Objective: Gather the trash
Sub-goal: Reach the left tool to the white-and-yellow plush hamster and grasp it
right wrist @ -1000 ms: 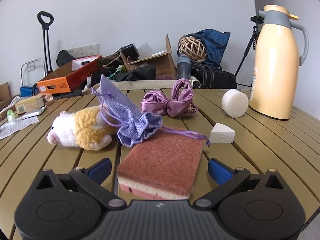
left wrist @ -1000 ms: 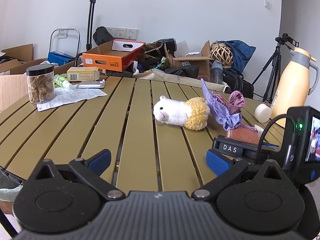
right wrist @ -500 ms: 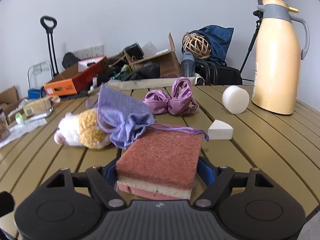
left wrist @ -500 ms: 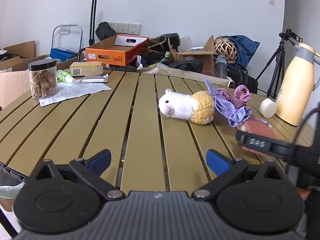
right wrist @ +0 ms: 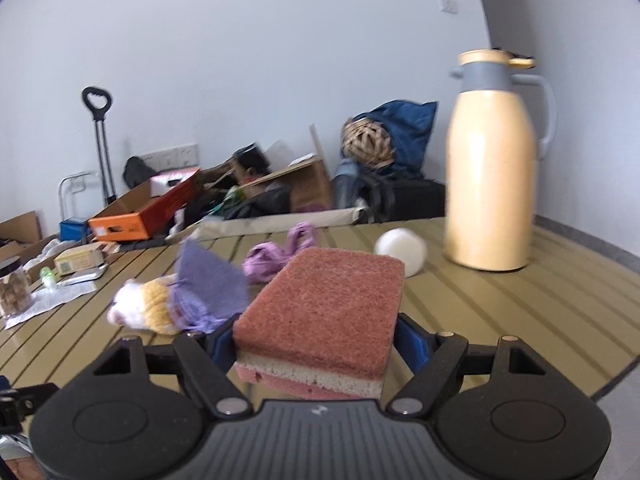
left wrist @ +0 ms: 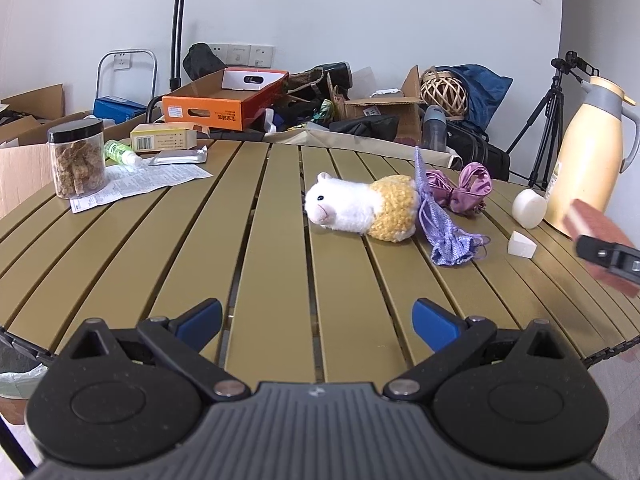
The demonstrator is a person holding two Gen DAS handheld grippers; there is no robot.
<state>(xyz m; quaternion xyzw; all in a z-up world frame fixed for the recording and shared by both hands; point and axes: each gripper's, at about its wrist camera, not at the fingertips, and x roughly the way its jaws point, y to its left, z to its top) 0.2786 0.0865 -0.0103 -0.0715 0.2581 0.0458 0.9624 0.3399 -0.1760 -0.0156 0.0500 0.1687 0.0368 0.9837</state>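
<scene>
My right gripper [right wrist: 316,344] is shut on a reddish-brown sponge [right wrist: 324,312] with a white and pink underside, held lifted above the slatted table [right wrist: 500,312]. In the left wrist view the sponge [left wrist: 592,224] shows at the far right edge, off the table, with a black finger [left wrist: 608,256] of the right gripper across it. My left gripper [left wrist: 316,318] stays open over the near table edge, nothing between its blue pads. On the table lie a plush hamster [left wrist: 360,208], a lilac drawstring pouch [left wrist: 444,228], a purple satin bundle [left wrist: 460,192], a white foam wedge [left wrist: 520,245] and a white foam puck [left wrist: 529,209].
A tall cream thermos jug [left wrist: 588,160] stands at the table's right. At the left are a jar of brown pieces [left wrist: 76,160], a printed leaflet [left wrist: 144,182], a small green bottle [left wrist: 120,152] and a foil pack [left wrist: 178,157]. A bin with a liner [left wrist: 20,376] sits below the near-left edge. Boxes and bags crowd the floor behind.
My right gripper closed on the sponge, lifted it off the table and carried it rightward, away from the pouch. The left gripper has stayed where it was.
</scene>
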